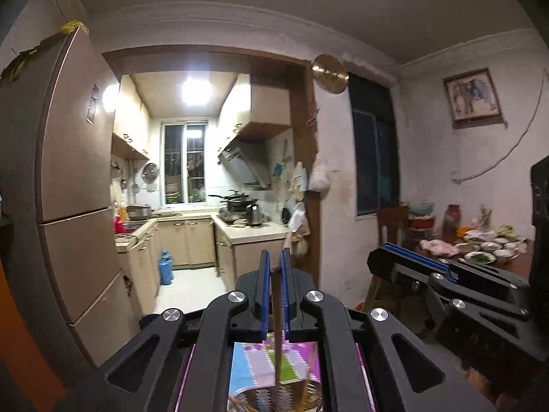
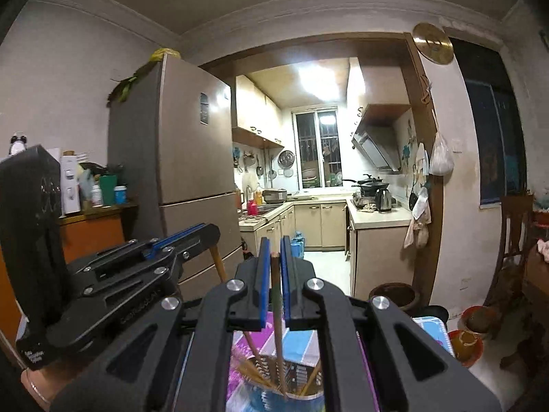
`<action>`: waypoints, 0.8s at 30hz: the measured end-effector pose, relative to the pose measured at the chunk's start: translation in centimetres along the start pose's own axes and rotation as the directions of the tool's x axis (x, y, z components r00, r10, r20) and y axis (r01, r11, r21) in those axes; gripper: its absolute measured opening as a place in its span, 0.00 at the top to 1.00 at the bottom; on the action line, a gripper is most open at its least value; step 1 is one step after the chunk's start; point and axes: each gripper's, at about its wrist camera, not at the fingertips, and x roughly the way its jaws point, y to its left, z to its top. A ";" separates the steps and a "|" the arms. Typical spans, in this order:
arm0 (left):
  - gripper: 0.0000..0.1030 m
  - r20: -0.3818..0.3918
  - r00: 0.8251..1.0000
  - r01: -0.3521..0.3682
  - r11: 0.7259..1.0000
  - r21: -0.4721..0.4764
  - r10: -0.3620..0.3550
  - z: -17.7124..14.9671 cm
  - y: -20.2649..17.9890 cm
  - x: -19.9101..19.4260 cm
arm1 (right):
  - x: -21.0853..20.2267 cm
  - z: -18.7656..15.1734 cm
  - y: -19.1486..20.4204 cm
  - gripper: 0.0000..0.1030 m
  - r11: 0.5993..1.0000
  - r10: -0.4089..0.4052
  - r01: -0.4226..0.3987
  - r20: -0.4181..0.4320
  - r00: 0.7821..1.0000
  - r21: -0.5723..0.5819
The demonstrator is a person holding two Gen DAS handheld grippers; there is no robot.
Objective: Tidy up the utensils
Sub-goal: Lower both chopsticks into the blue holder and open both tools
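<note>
Right wrist: right gripper [image 2: 275,255] clamps a slim wooden chopstick [image 2: 276,295]; left gripper [image 1: 275,257] pinches another chopstick [image 1: 275,312].

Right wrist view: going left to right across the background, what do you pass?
Left gripper → fridge → kitchen window → kettle → hanging white bag → wooden chair
</note>
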 end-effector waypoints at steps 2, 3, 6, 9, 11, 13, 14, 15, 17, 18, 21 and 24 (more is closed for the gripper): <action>0.93 -0.026 1.000 -0.005 1.000 -0.021 0.004 -1.0 0.7 2.2 | 2.0 -1.1 -0.6 0.96 1.000 -0.012 0.013 -0.008 1.000 0.006; 0.93 -0.042 0.999 -0.013 1.000 -0.022 0.012 -1.8 1.1 3.2 | 2.8 -1.7 -0.8 0.96 1.000 -0.010 0.010 -0.019 1.000 0.015; 0.93 -0.105 0.994 -0.009 0.999 -0.045 0.004 -4.5 1.9 5.7 | 5.0 -3.9 -1.5 0.96 0.999 -0.031 0.032 -0.047 0.998 0.020; 0.93 -0.164 0.986 -0.003 0.999 -0.049 -0.005 -7.1 2.3 7.6 | 6.7 -6.2 -2.3 0.96 0.999 -0.032 0.036 -0.096 0.995 0.041; 0.93 -0.201 0.979 0.007 0.997 -0.072 -0.021 -8.4 2.7 8.5 | 7.7 -7.8 -2.6 0.95 0.998 -0.018 0.026 -0.138 0.990 0.056; 0.93 -0.223 0.975 -0.001 0.997 -0.076 -0.016 -9.5 2.8 9.0 | 8.1 -8.9 -2.6 0.95 0.998 -0.020 0.029 -0.160 0.987 0.052; 0.93 -0.234 0.972 0.002 0.997 -0.074 -0.020 -10.0 2.9 9.2 | 8.3 -9.4 -2.5 0.95 0.998 -0.017 0.027 -0.173 0.985 0.055; 0.91 -0.240 0.971 0.002 0.997 -0.075 -0.020 -10.1 3.0 9.3 | 8.4 -9.6 -2.6 0.95 0.998 -0.016 0.027 -0.179 0.984 0.058; 0.70 -0.249 0.968 -0.004 0.996 -0.086 -0.018 -10.5 3.3 9.1 | 8.5 -10.2 -2.5 0.95 0.998 -0.026 0.036 -0.195 0.980 0.053; 0.64 -0.239 0.971 -0.011 0.996 -0.085 -0.009 -10.5 3.5 8.8 | 8.4 -10.2 -2.5 0.95 0.998 -0.032 0.042 -0.196 0.980 0.048; 0.63 -0.217 0.976 -0.033 0.998 -0.044 0.023 -9.8 3.2 7.5 | 7.1 -9.4 -2.5 0.95 0.997 -0.046 0.054 -0.165 0.985 0.046; 0.50 -0.162 0.983 -0.085 0.996 -0.012 0.082 -7.9 2.7 5.1 | 4.6 -7.3 -2.5 0.95 0.997 -0.066 0.069 -0.103 0.993 0.029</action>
